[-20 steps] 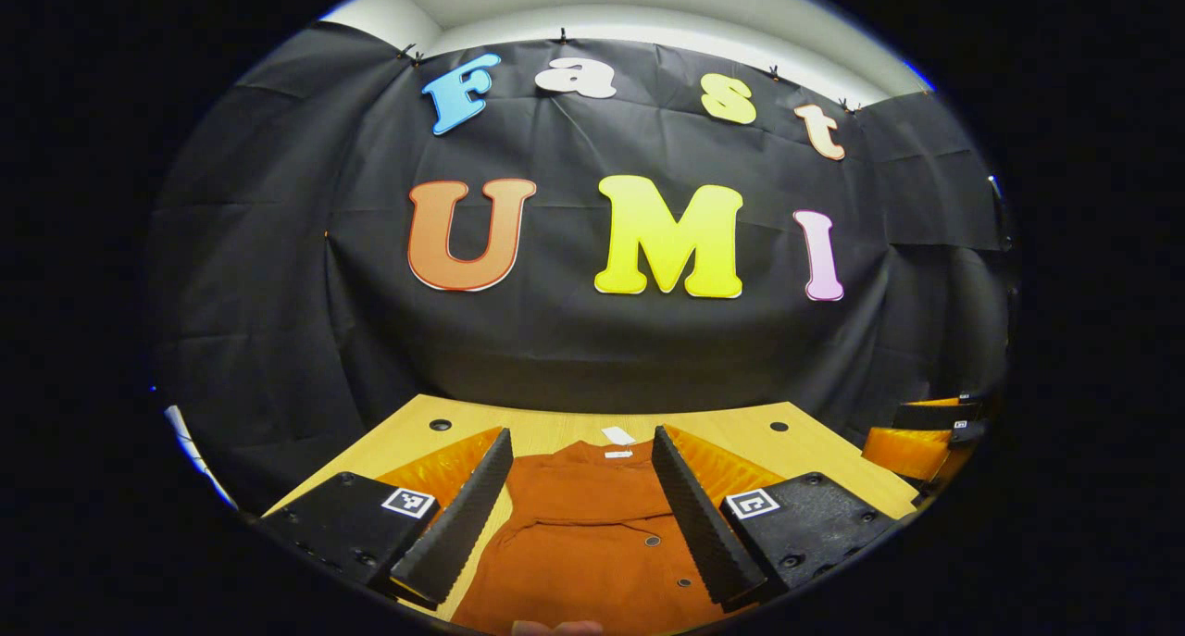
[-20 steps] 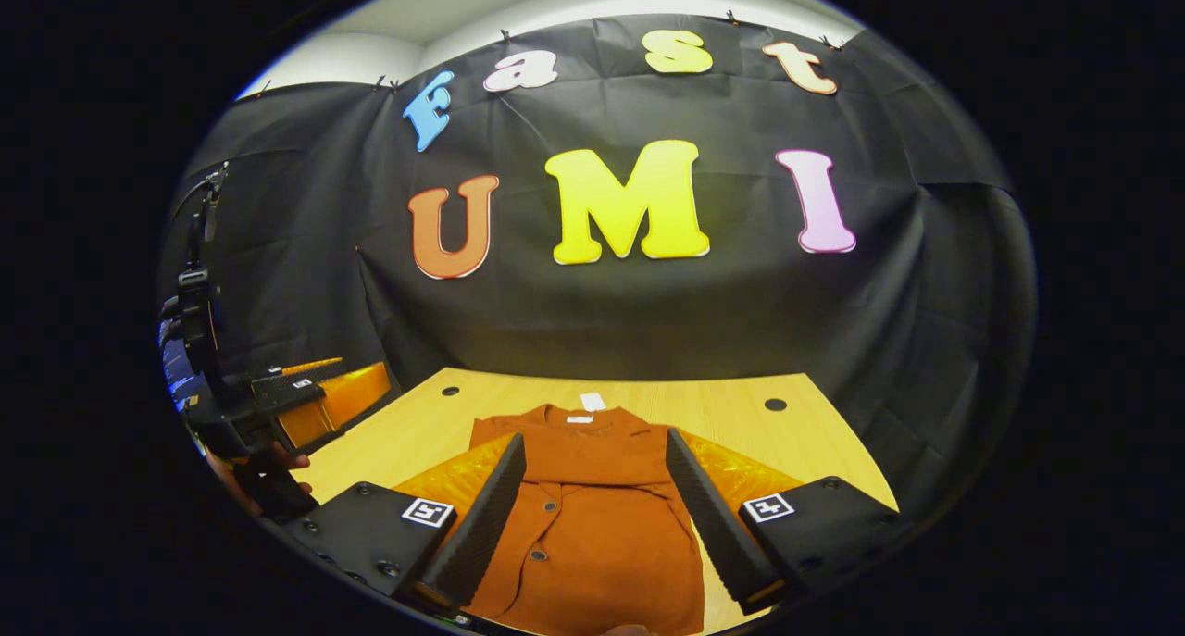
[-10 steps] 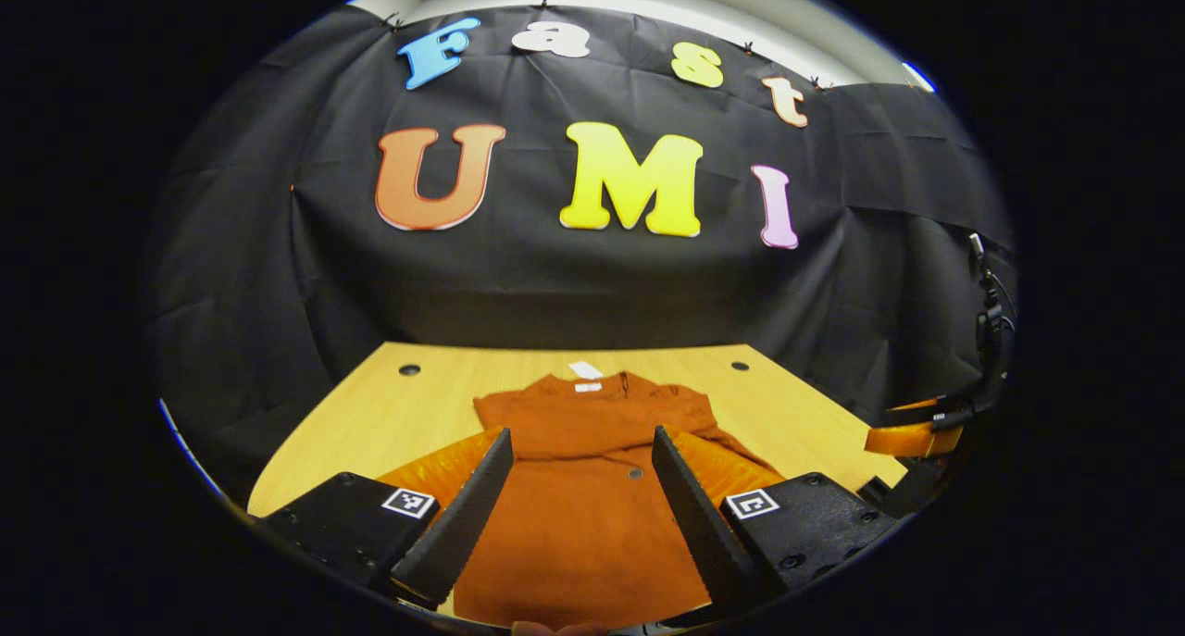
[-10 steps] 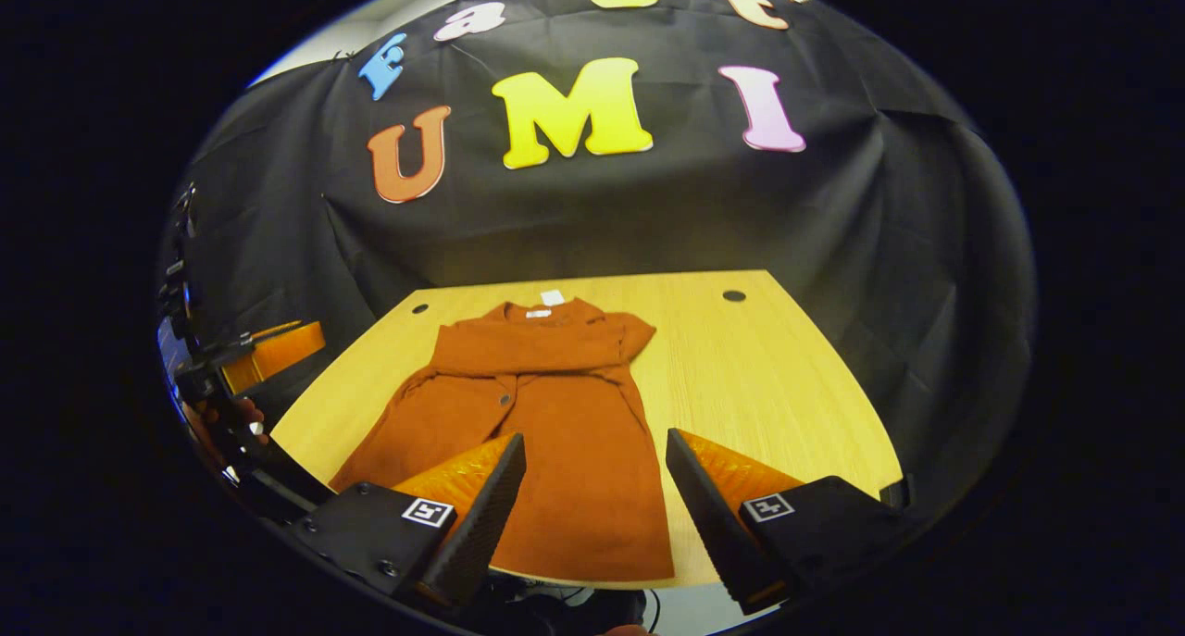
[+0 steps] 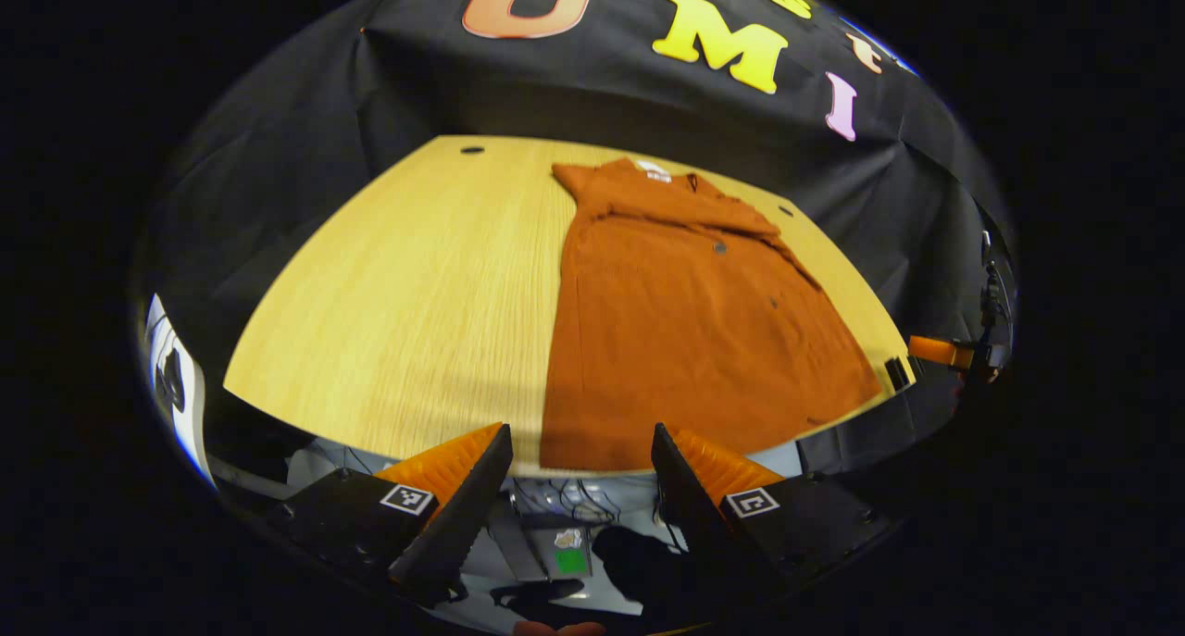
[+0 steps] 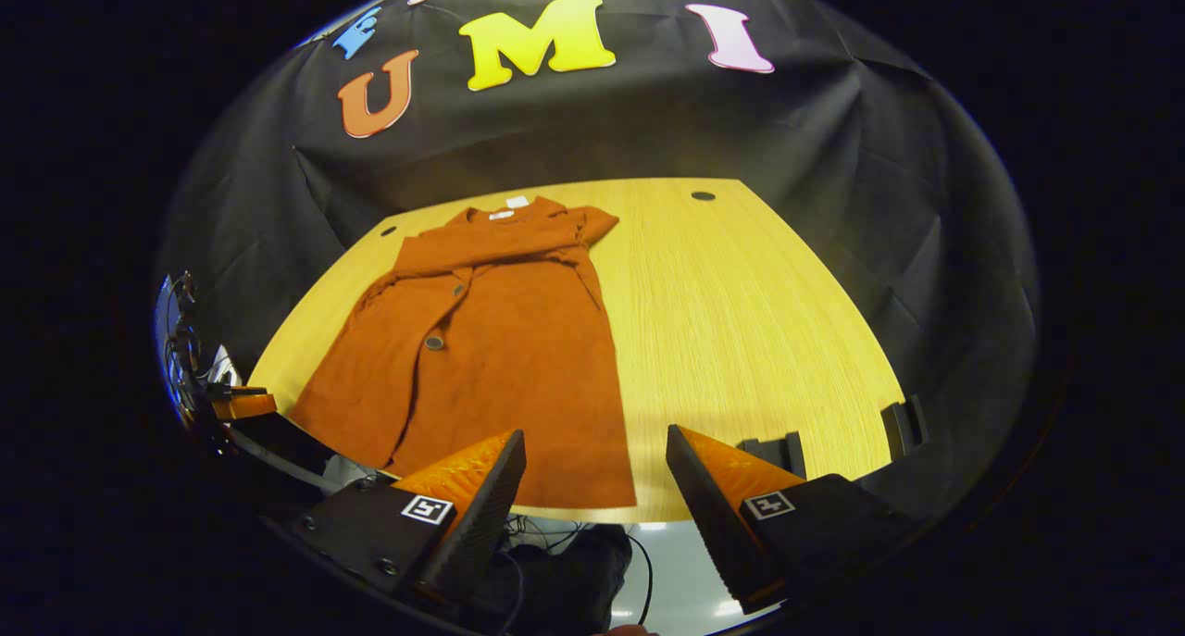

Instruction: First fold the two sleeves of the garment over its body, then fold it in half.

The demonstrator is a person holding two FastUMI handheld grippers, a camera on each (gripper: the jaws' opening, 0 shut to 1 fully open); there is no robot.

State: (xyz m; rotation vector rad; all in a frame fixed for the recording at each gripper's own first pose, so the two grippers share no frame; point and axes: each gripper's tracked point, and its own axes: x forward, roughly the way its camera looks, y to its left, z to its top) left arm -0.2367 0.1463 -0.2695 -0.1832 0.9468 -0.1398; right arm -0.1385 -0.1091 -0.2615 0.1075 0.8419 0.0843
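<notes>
Both tools are pulling back past the near edge, left tool (image 5: 579, 469) and right tool (image 6: 595, 474) gaping wide, empty. Garment (image 6: 491, 340) is lying flat on the surface (image 6: 741, 321), sleeves seemingly folded; halving is coming next, calling for hem grips.

I see both views lit from above, warm and rather bright on the worktop (image 5: 398, 275), while the cloth wall behind stays dim. The fisheye lens bends the worktop (image 6: 741, 321) edges strongly near the rim. A soft shadow lies on the wood at its near edge. The garment (image 6: 500, 340) looks sharp, without glare; the corners fall dark.
</notes>
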